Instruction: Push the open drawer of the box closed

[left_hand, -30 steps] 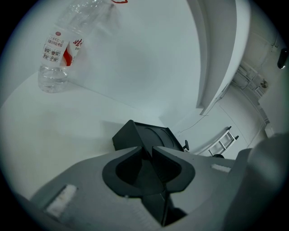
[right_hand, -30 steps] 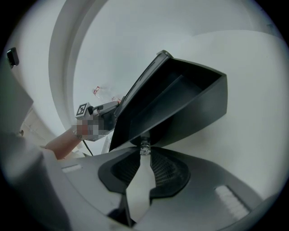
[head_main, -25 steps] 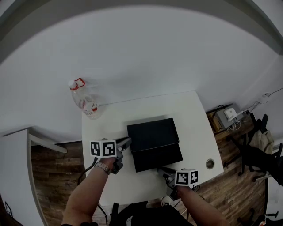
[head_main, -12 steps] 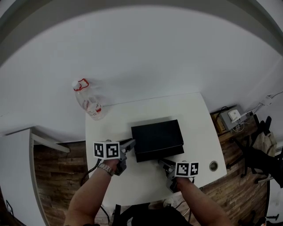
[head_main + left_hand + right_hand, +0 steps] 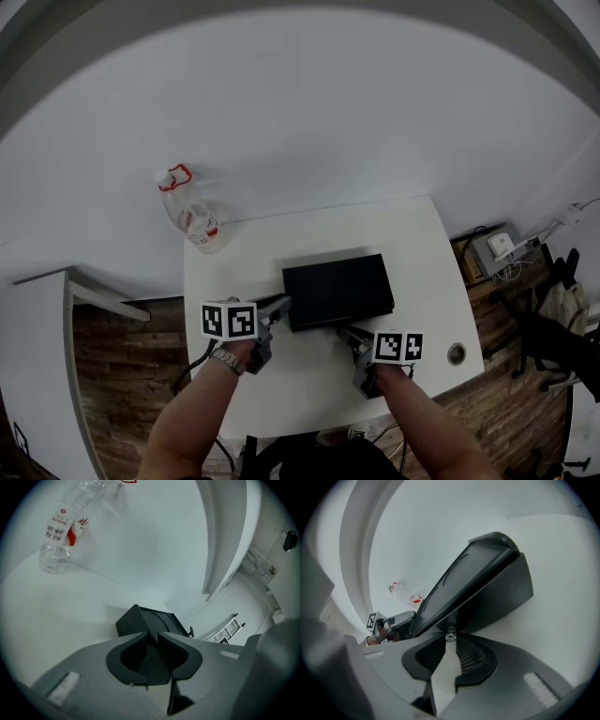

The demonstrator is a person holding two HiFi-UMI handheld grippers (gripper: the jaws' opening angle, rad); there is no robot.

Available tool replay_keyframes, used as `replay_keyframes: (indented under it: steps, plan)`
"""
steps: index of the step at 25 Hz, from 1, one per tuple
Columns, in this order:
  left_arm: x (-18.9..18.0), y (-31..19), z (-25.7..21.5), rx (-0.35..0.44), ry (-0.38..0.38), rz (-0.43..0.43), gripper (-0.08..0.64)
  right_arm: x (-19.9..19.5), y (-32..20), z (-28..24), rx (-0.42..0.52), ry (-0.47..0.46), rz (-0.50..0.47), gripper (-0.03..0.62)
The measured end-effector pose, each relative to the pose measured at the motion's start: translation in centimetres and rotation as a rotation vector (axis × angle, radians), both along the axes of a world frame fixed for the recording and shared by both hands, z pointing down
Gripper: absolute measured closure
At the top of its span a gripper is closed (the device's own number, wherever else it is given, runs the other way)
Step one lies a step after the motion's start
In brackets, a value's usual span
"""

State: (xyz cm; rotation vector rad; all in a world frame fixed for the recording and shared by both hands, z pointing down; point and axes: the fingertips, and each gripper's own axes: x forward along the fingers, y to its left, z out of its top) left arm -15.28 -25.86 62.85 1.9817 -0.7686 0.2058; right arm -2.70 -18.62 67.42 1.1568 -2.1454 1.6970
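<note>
Drawer front [image 5: 497, 599]: box [image 5: 337, 286] side toward table's [image 5: 300, 398] near edge.
Right gripper [image 5: 350, 334]: closed, tips at its knob [image 5: 450, 633].
Left gripper [image 5: 278, 306]: closed, empty, beside box's left corner.

Box [image 5: 337, 289] blocks table [image 5: 417, 246] ctr, bottle [image 5: 192, 220] far-L corner.

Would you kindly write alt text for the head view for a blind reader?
A black box, fully shut, sits on a white table, with the left claw and right claw at its near edge. A plastic bottle stands at the table's far left corner.
</note>
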Motion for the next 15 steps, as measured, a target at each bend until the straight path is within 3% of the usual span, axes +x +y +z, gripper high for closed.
replay_keyframes:
  steps: [15]
  plan:
    - [-0.1,0.02,-0.07,-0.002,0.025,-0.041,0.482,-0.11,-0.61,-0.05,0.007,-0.042,0.014,0.517]
